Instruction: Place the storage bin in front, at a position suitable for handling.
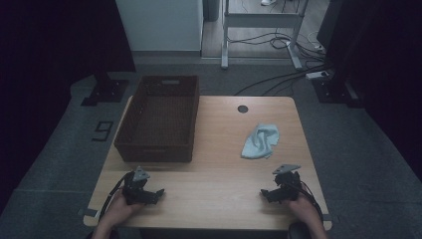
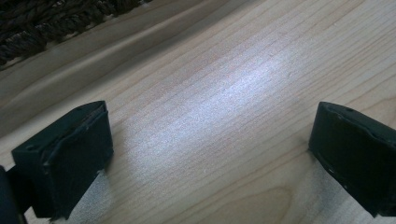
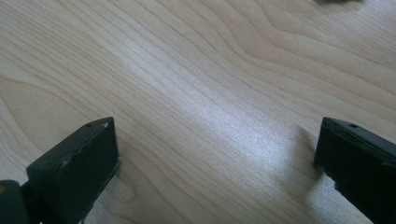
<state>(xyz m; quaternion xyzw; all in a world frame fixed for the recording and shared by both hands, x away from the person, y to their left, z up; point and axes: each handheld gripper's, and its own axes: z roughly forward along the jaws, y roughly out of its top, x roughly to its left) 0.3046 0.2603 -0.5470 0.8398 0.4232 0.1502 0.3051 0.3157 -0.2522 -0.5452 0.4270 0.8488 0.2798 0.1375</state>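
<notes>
Near edge: I have the left gripper (image 1: 155, 193) and right gripper (image 1: 266, 194) resting on the wooden table (image 1: 219, 174), jaws spread wide, nothing held. Farther out, the crumpled light-blue cloth (image 1: 261, 141) lies untouched, right of the empty wicker basket (image 1: 158, 117). Work looks unstarted. Basket's near inner wall hidden.

Recording lab; floor cables (image 1: 278, 82), dark stands (image 1: 104, 89).

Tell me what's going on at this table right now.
A person rests a claw in each hand near the wooden table's front edge. The left claw and right claw are both open and hold nothing. A crumpled light blue cloth lies ahead of the right claw, and a dark brown woven basket sits beyond the left.
</notes>
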